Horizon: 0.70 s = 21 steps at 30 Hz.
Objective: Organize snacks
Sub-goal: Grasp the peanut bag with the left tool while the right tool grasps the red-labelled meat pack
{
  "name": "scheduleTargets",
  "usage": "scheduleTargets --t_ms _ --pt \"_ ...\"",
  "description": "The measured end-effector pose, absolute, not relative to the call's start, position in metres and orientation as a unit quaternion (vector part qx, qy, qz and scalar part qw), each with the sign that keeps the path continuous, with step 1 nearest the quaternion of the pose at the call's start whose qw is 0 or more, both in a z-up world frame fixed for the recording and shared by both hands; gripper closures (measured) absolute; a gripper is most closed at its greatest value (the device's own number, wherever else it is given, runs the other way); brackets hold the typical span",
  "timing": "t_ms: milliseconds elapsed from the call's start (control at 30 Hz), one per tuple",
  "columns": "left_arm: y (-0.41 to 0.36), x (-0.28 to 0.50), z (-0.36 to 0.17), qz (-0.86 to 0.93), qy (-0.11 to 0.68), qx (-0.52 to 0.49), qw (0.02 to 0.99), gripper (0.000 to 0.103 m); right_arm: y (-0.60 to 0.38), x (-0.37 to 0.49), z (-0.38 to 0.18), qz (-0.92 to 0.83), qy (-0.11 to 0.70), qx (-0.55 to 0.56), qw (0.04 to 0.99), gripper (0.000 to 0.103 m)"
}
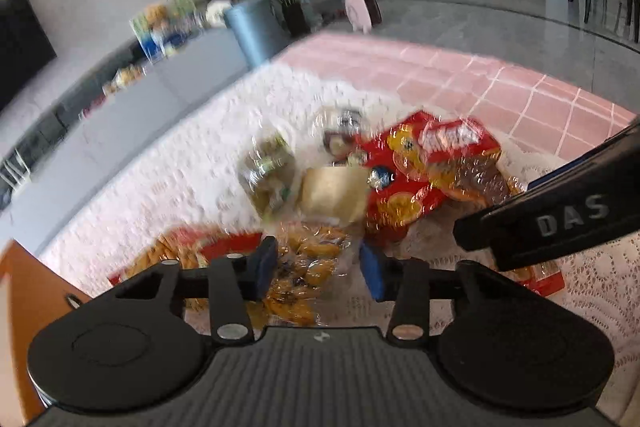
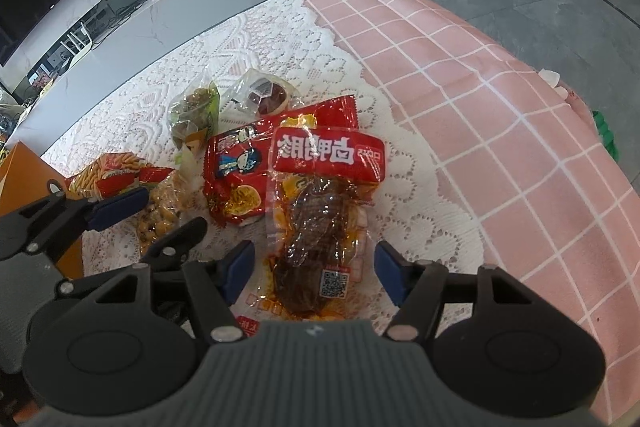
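Observation:
Snack packs lie on a white lace cloth [image 2: 420, 219]. My left gripper [image 1: 318, 271] is shut on a clear bag of yellow snacks [image 1: 308, 259], its blue pads against both sides; this view is blurred. In the right wrist view that bag [image 2: 160, 215] sits between the left gripper's fingers [image 2: 116, 207]. My right gripper [image 2: 314, 271] is open, its pads either side of a clear-and-red pack of braised meat [image 2: 320, 211] without touching it. A red cartoon pack [image 2: 236, 171] lies half under the meat pack.
A green bag of nuts [image 2: 196, 111] and a clear-wrapped dark pastry [image 2: 264, 93] lie further back. A bag of stick snacks [image 2: 112, 171] rests beside an orange box [image 2: 24, 183] at the left. A pink checked cloth [image 2: 520, 147] covers the right side up to the table edge.

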<state>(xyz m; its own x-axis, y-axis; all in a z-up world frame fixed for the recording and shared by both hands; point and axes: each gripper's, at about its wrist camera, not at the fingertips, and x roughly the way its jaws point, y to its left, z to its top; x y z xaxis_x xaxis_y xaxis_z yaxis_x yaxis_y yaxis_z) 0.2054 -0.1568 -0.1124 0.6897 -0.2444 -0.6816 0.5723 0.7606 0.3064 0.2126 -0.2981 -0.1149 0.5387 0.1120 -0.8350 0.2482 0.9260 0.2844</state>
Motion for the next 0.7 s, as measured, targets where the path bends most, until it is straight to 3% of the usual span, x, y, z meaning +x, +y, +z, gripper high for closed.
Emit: scheduleTargets --t_ms 67,200,267,333,500,567,700 --pt "-0.159 0.199 -0.106 -0.226 0.300 0.271 0.886 0.070 -0.298 0.212 -0.115 -0.039 0.477 0.189 0.857 0.039" --pt "-0.147 0.202 -0.096 -0.217 0.296 0.235 0.900 0.073 -0.300 0.211 -0.114 -0.040 0.476 0.191 0.858 0.039" --pt "-0.141 0.199 -0.089 -0.204 0.280 0.225 0.911 0.084 -0.299 0.210 -0.112 -0.039 0.473 0.188 0.860 0.039" --pt "-0.137 0.197 -0.081 -0.190 0.269 0.221 0.918 0.088 -0.299 0.208 -0.110 -0.036 0.467 0.187 0.863 0.039" --pt "-0.117 0.195 -0.066 -0.182 0.277 0.165 0.929 0.093 -0.296 0.203 -0.105 -0.032 0.457 0.182 0.870 0.040" --pt "-0.110 0.194 -0.060 -0.178 0.283 0.145 0.931 0.100 -0.296 0.200 -0.103 -0.028 0.452 0.181 0.873 0.040" --pt "-0.095 0.187 -0.048 -0.184 0.299 0.098 0.931 0.100 -0.293 0.194 -0.095 -0.018 0.438 0.173 0.882 0.041"
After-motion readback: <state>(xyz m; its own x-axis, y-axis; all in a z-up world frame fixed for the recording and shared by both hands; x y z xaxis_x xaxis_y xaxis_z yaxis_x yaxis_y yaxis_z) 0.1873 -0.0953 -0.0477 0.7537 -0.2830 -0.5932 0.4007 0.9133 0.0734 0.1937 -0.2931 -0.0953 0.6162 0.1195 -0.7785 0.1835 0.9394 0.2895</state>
